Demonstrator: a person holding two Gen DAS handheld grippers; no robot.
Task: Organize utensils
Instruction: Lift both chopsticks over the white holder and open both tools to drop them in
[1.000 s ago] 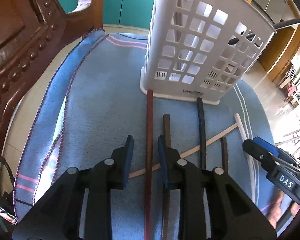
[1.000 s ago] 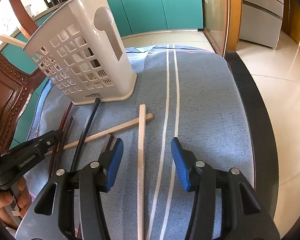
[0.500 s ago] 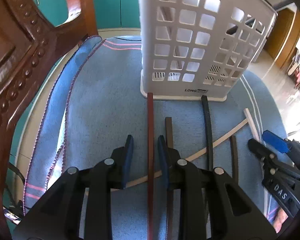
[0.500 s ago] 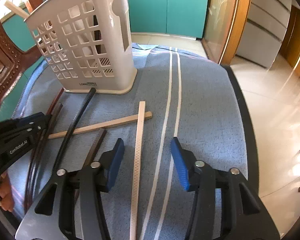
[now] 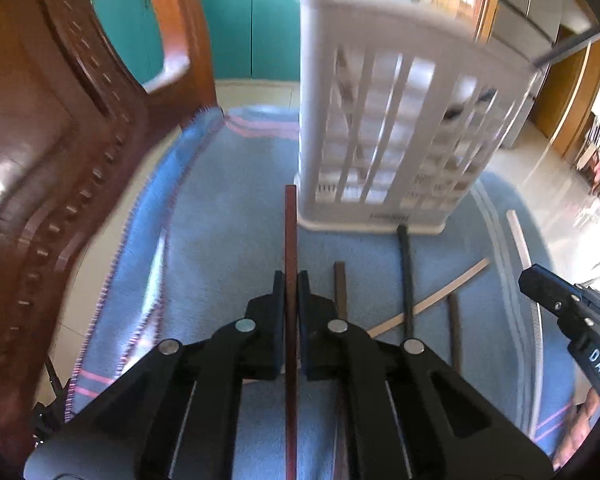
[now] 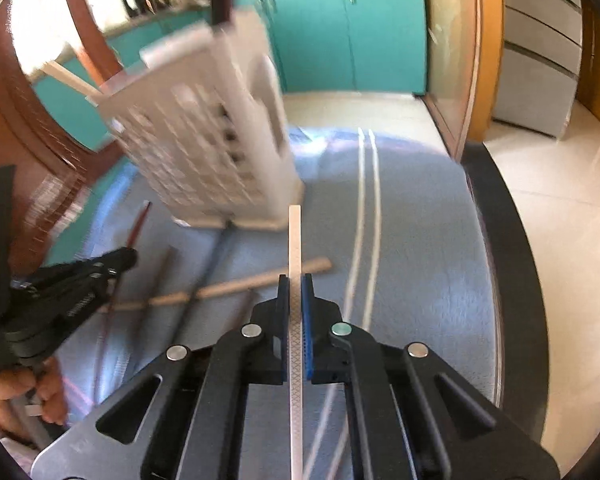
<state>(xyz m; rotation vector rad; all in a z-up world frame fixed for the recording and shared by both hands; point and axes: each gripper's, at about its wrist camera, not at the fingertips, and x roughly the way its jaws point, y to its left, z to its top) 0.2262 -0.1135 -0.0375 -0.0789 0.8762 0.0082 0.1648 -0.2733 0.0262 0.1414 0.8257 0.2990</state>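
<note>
My left gripper (image 5: pixel 291 280) is shut on a reddish-brown chopstick (image 5: pixel 290 236) that points toward the white slotted utensil basket (image 5: pixel 400 132). In the right wrist view my right gripper (image 6: pixel 295 282) is shut on a white textured chopstick (image 6: pixel 295 240), lifted above the blue cloth (image 6: pixel 412 240). Both sticks run between the pads and out past the camera. On the cloth lie a dark brown chopstick (image 5: pixel 340 288), a black one (image 5: pixel 406 276), a short dark one (image 5: pixel 454 332) and a pale wooden one (image 5: pixel 440 300). The basket (image 6: pixel 220 152) holds several sticks.
A carved wooden chair (image 5: pixel 52 160) stands close on the left of the table. The table's dark rim (image 6: pixel 512 272) curves along the right, with tiled floor beyond. Teal cabinets (image 6: pixel 340 32) line the back. A person's hand (image 6: pixel 28 388) holds the left gripper.
Both grippers went from open around their chopsticks to shut on them. Both have risen, lifting the reddish-brown and the white chopstick off the cloth.
</note>
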